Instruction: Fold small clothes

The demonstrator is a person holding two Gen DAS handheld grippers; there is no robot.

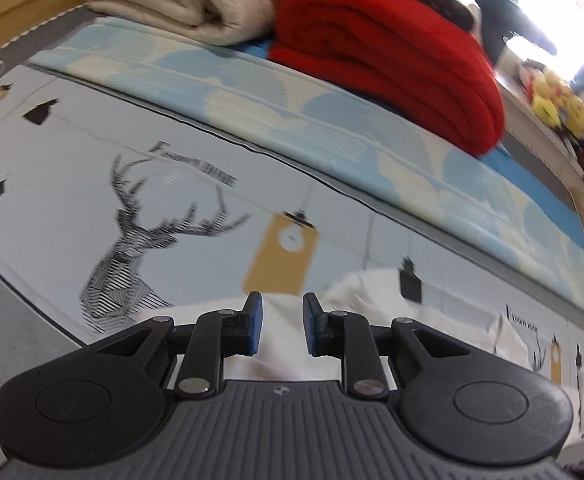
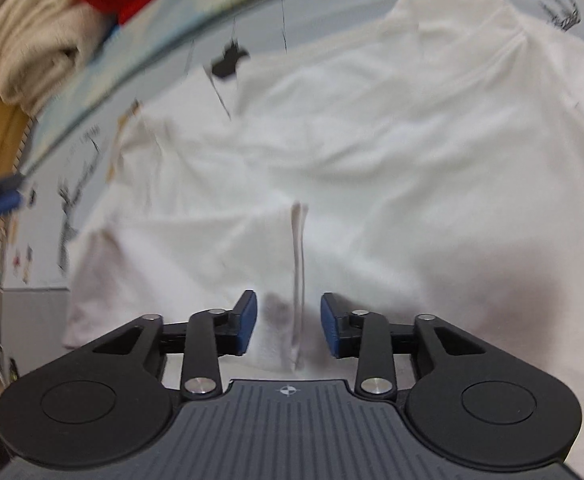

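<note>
A white garment point(image 2: 372, 140) lies spread and wrinkled on a pale bedsheet with deer prints point(image 1: 132, 236). My right gripper point(image 2: 288, 312) hovers low over it, pointing steeply down. Its jaws are open, and a thin raised fold of the cloth point(image 2: 298, 256) stands between the blue pads without touching them. In the left wrist view, the garment's edge point(image 1: 364, 284) shows just beyond my left gripper point(image 1: 282, 314). That gripper is open by a narrow gap, with white cloth under it and nothing pinched. The left gripper's blue fingertips point(image 2: 6, 200) appear blurred at the far left of the right wrist view.
At the back of the bed, a folded beige blanket point(image 1: 180, 0) and a folded red blanket point(image 1: 392, 52) rest on a light blue patterned cover point(image 1: 292, 112). A wooden frame point(image 1: 12, 0) borders the bed. Plush toys point(image 1: 556, 104) sit on a shelf at the right.
</note>
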